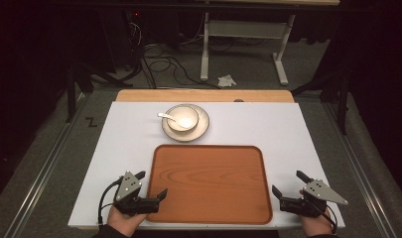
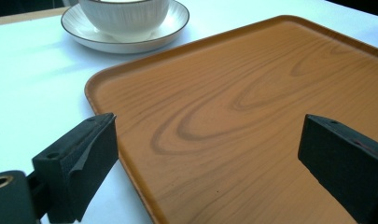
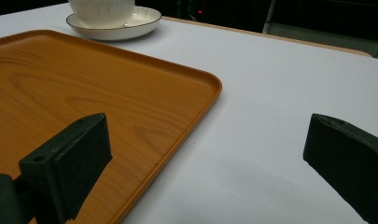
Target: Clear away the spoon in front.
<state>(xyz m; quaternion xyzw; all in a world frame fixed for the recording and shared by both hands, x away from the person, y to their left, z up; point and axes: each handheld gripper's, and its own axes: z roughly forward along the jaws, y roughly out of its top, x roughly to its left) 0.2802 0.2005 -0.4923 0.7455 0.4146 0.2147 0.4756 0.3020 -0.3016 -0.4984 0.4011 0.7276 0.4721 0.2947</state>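
Observation:
A brown wooden tray (image 1: pixel 211 183) lies flat on the white table top (image 1: pixel 129 144), near the front edge. Behind it a white bowl (image 1: pixel 183 119) with a white spoon (image 1: pixel 166 116) in it stands on a cream saucer (image 1: pixel 204 125). My left gripper (image 1: pixel 151 184) rests at the tray's left front corner, jaws wide apart and astride the tray's left rim (image 2: pixel 107 114), gripping nothing. My right gripper (image 1: pixel 289 183) sits at the tray's right front corner, open too, with the tray's right edge (image 3: pixel 196 121) between its jaws and nothing held. The bowl (image 2: pixel 123 16) and saucer (image 3: pixel 144 18) lie far ahead of both.
The table's wooden back strip (image 1: pixel 203 95) runs behind the white top. Beyond it on the floor stand a white desk frame (image 1: pixel 243 34), loose cables (image 1: pixel 161 64) and a crumpled white scrap (image 1: pixel 227 80). A metal rail (image 1: pixel 44 168) runs along the table's left side.

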